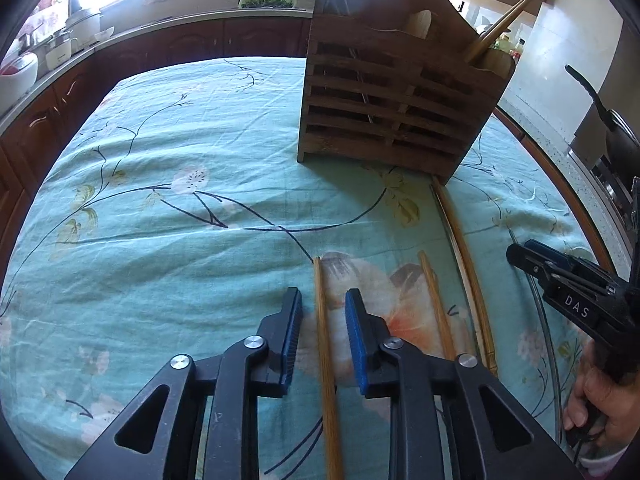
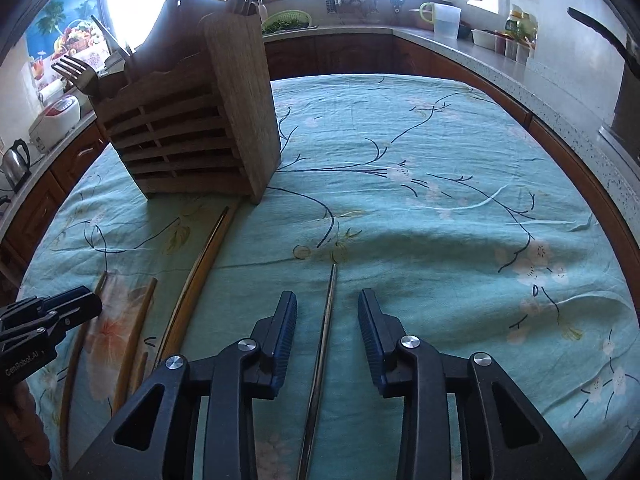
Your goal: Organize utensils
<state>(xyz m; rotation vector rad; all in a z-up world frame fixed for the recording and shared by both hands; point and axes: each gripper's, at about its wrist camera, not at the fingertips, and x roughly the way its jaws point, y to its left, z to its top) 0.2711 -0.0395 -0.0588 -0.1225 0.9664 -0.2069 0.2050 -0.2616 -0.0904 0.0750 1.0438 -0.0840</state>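
Observation:
A slatted wooden utensil holder (image 1: 384, 112) (image 2: 188, 132) stands on the teal floral tablecloth (image 1: 180, 240). It holds a wooden chopstick (image 1: 504, 24) and a fork (image 2: 76, 70). My left gripper (image 1: 323, 294) is open and straddles a wooden chopstick (image 1: 328, 400) lying on the cloth, with a gap at each pad. To the right lie another wooden chopstick (image 1: 438, 312) and a long pair (image 1: 468, 264) that reaches the holder's foot. My right gripper (image 2: 327, 294) (image 1: 520, 254) is open around a thin metal chopstick (image 2: 320, 360), clear of both pads. The left gripper (image 2: 90, 300) shows at the left edge.
Kitchen counters wrap around the table. On them are a kettle (image 2: 16, 160), a rice cooker (image 2: 56, 116), a green colander (image 2: 288, 20), a jug (image 2: 444, 20) and a black pan handle (image 1: 588, 88) at the right. A hand (image 1: 600, 404) grips the right tool.

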